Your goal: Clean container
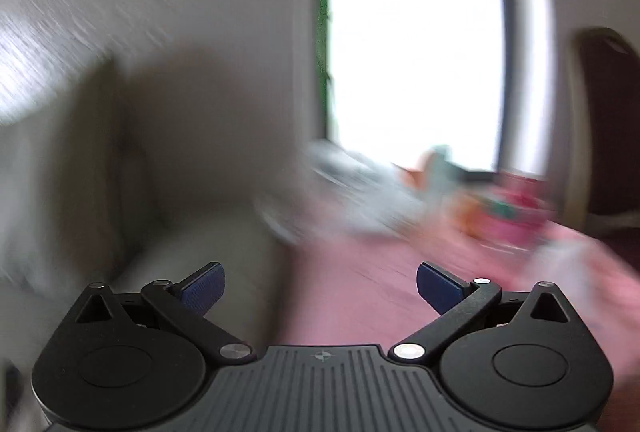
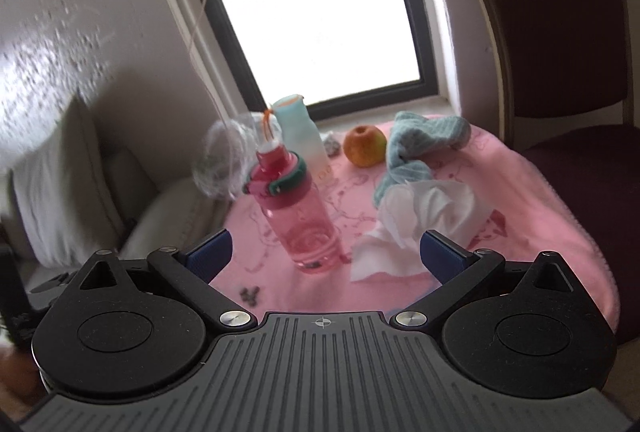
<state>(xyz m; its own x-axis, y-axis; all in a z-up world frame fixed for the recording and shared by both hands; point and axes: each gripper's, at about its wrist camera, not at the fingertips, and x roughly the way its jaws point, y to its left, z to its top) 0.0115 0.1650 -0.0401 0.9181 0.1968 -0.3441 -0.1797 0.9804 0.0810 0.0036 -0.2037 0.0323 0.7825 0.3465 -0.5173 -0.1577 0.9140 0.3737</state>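
Note:
A clear pink water bottle [image 2: 300, 208] with a green-trimmed flip lid stands upright on the pink cloth [image 2: 540, 200] covering the table. Behind it stands a pale bottle with a light teal cap [image 2: 302, 136]. My right gripper [image 2: 326, 252] is open just in front of the pink bottle's base, with nothing pressed between its blue pads. A crumpled white tissue [image 2: 420, 220] lies to the bottle's right and a teal towel [image 2: 420, 144] beyond it. The left wrist view is smeared by motion. In it my left gripper [image 1: 320, 286] is open and empty over the pink cloth's [image 1: 380, 292] left edge.
An apple [image 2: 365, 146] and a clear plastic bag [image 2: 224, 160] sit at the table's back. Small dark bits [image 2: 250, 294] lie near the front edge. A dark chair [image 2: 560, 32] stands right, pale cushions [image 2: 52, 184] left, and a bright window [image 2: 312, 4] behind.

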